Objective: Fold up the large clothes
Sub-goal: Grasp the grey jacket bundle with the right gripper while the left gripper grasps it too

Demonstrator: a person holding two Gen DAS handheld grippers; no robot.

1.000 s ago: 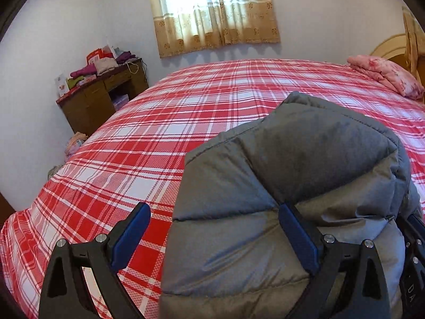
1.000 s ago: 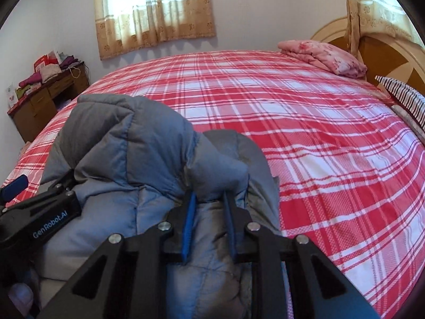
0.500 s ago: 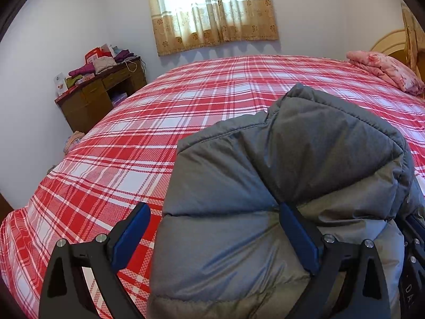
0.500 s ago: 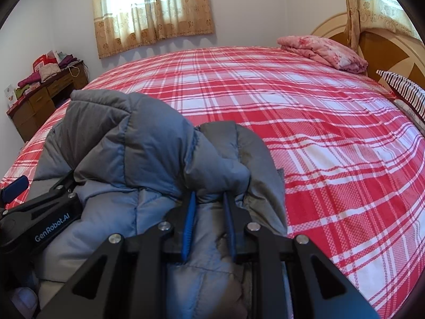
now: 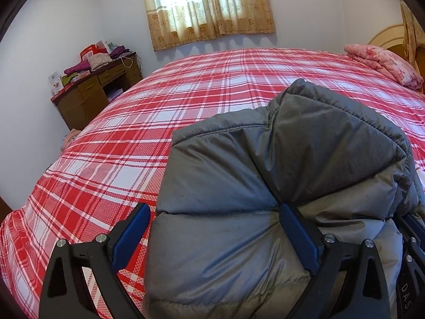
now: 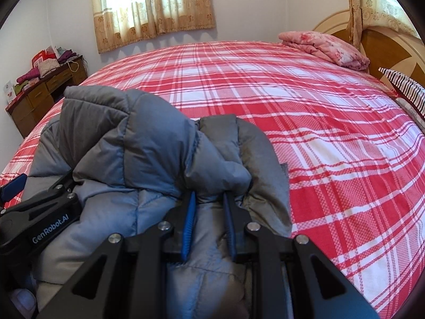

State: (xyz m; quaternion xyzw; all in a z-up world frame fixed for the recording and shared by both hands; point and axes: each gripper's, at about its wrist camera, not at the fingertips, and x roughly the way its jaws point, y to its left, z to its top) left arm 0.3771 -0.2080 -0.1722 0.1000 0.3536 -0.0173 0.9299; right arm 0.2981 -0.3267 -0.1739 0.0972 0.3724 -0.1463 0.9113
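Note:
A grey puffer jacket point(image 5: 279, 175) lies bunched on the red plaid bed point(image 5: 186, 101). My left gripper point(image 5: 215, 218) is wide open with a thick fold of the jacket bulging between its blue pads point(image 5: 297, 239). The jacket also shows in the right wrist view point(image 6: 148, 143). My right gripper point(image 6: 209, 199) is shut on a pinch of the jacket's fabric near its right edge. The left gripper's black body point(image 6: 39, 212) shows at the left of the right wrist view, resting on the jacket.
A folded pink blanket point(image 6: 324, 47) lies by the wooden headboard point(image 6: 377, 37), with a striped pillow point(image 6: 406, 90) beside it. A wooden desk point(image 5: 93, 93) piled with clothes stands left of the bed. A curtained window point(image 5: 207, 5) is on the far wall.
Both grippers with the jacket have shifted slightly forward and left over the bed. The jacket bulges higher between the left fingers. Neither grip has changed.

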